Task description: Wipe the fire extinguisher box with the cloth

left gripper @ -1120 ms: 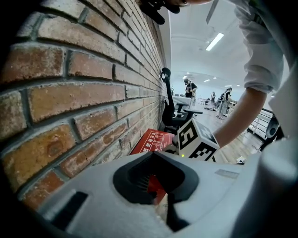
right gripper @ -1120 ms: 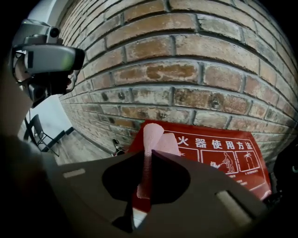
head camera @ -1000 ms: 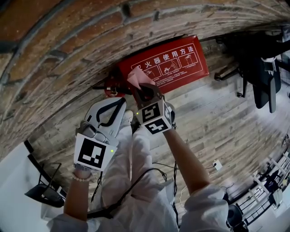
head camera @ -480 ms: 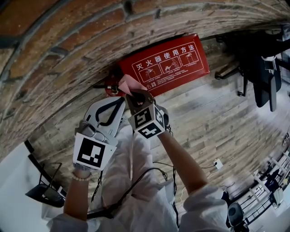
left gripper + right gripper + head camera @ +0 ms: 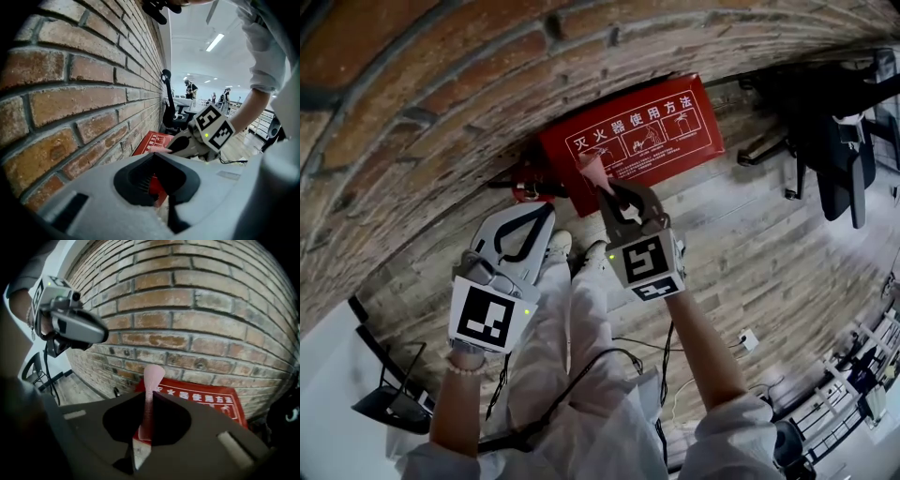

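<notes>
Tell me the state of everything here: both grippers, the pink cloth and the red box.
Left hand-held gripper: shut, holding nothing.
Right hand-held gripper: shut on the cloth.
Cloth: pinched and folded, sticking out past the jaws.
Fire extinguisher box: lid closed, set against the brick wall.

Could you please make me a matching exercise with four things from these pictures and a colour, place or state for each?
Things:
1. cloth
2. fire extinguisher box
3. left gripper
4. right gripper

Descriptions:
A. jaws together with nothing between them, held back from the box
B. red, at the foot of the brick wall
C. pink, sticking out past the jaw tips
D. jaws clamped on a thing, reaching toward the box

Pairs: 1-C, 2-B, 3-A, 4-D
</notes>
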Available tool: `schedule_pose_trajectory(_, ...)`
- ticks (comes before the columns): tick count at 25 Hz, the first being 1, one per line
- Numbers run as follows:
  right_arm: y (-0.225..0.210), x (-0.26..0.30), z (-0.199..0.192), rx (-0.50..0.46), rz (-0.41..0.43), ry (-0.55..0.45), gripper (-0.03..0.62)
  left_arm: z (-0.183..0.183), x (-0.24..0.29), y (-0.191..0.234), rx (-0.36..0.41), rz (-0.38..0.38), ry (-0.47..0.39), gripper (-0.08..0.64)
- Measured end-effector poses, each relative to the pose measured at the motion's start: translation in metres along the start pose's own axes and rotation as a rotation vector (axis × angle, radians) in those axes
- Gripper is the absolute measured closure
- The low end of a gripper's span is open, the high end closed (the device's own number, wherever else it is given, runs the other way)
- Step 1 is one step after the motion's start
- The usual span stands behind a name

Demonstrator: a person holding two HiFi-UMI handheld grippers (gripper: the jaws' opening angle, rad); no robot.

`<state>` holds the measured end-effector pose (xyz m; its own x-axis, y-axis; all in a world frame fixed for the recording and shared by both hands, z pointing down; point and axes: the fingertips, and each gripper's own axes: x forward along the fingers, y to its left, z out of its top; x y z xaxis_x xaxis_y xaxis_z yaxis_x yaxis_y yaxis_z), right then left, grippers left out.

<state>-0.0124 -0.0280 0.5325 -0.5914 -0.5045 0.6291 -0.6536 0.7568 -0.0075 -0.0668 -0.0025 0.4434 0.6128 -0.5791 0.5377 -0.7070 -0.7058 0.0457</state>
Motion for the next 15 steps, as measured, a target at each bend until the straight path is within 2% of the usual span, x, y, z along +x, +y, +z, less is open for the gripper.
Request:
schedule_pose_trajectory(7, -0.097, -0.049, -0.02, 0.052, -0.214, 0.013, 0.565, 0.001, 0.004, -0.004, 0.009, -0.011, 0.0, 0.561)
schedule_pose_trajectory(15, -0.189, -0.088, -0.068, 0.03, -0.419, 0.097, 0.565, 0.002, 0.008, -0.003, 0.008, -0.01, 0.012, 0.56)
